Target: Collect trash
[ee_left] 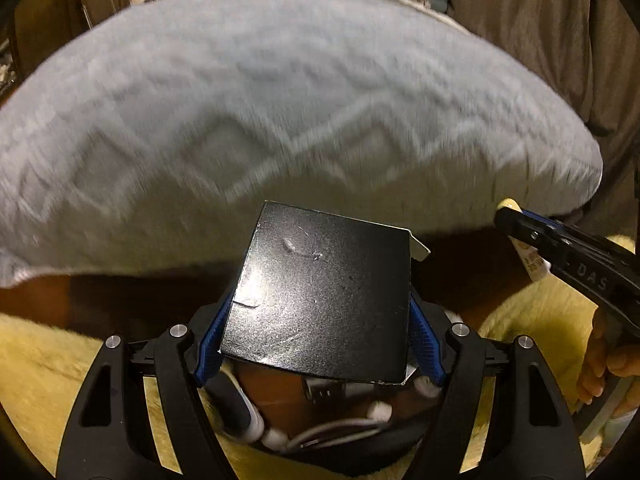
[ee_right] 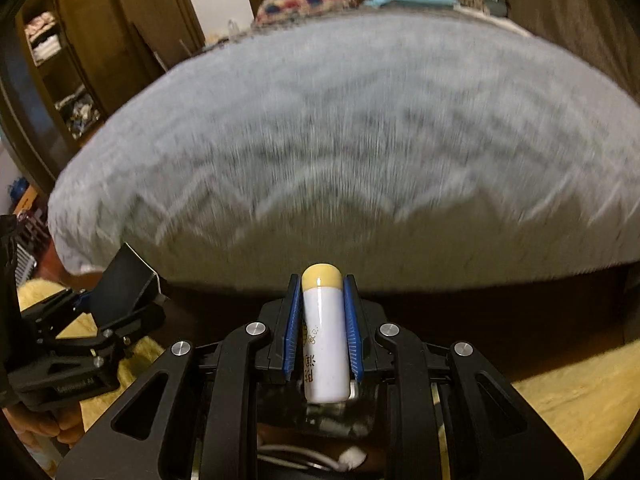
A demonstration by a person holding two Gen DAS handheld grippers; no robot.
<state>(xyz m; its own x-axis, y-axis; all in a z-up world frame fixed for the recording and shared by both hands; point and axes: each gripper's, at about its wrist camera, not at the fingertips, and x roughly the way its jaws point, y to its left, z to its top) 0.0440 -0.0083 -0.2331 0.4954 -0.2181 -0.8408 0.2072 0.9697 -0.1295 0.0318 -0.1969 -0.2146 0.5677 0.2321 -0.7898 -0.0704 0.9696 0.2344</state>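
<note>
Left wrist view shows the left gripper [ee_left: 320,312] pinching a black box [ee_left: 320,300]; the right gripper [ee_right: 322,320] pinches a white tube [ee_right: 324,344]; both seem carried, so next a bin must be found.

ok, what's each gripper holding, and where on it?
Left gripper: black cardboard box, clamped on opposite side walls. Right gripper: white yellow-capped tube, along its sides.

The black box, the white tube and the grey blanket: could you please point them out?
black box [ee_left: 320,296], left wrist view, top face.
white tube [ee_right: 324,344], right wrist view, body.
grey blanket [ee_left: 280,100], left wrist view, middle.
</note>
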